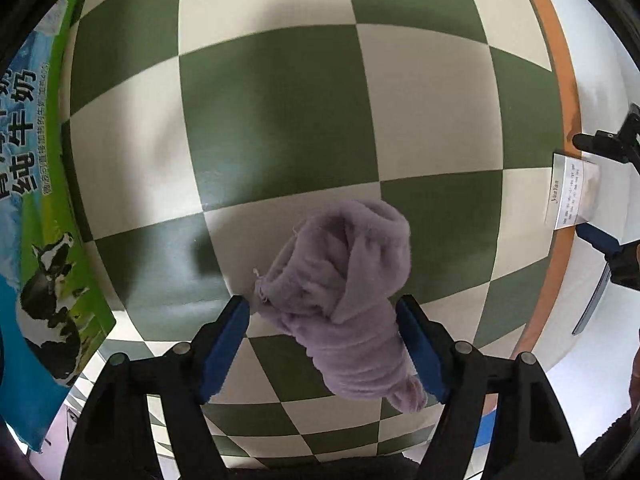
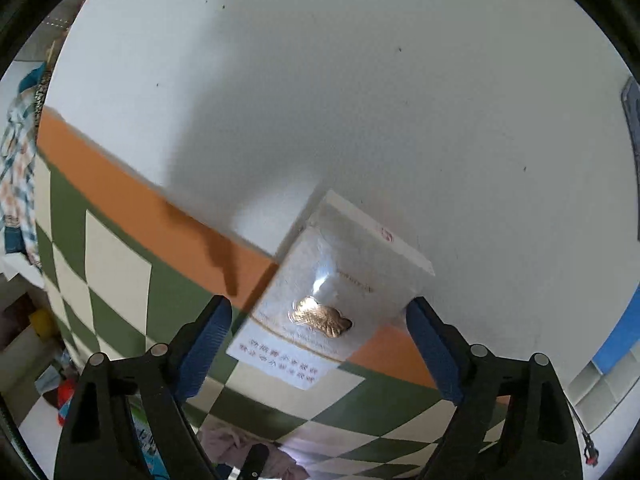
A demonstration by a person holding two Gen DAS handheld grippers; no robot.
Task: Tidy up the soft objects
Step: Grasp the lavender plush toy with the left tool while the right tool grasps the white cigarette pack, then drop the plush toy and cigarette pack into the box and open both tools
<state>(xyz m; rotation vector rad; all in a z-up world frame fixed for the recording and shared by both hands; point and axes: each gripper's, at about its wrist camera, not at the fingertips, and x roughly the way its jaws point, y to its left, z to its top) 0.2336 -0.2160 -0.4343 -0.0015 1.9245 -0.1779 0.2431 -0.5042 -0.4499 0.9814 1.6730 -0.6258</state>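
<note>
— Left claw (image 1: 324, 316) spread wide around purple cloth bundle (image 1: 344, 300); blue pads (image 1: 224, 344) flanking it, right one touching or nearly so, left one clear. Nothing gripped yet.

— And the bundle itself?

— Lying rolled on checkered mat (image 1: 280, 120), between the fingers, loose frayed end toward the left pad. Milk carton (image 1: 44, 240) standing off at the far left edge.

— Best way to close?

— Probably centre first, then squeeze across the thick rolled middle, not the frayed end; soft stuff, likely to slump or unroll if pinched at the tip.

— Over on the right?

— Right claw (image 2: 320, 336) likewise apart, straddling white packet (image 2: 332, 304) with a gold emblem; not clamped, as far as visible. Packet lying across orange border (image 2: 132, 208) of the mat, partly on white bench (image 2: 360, 80). Contact with the right pad hard to judge under fisheye distortion.

— Advice there?

— Square up to the packet's long sides before closing.
</note>
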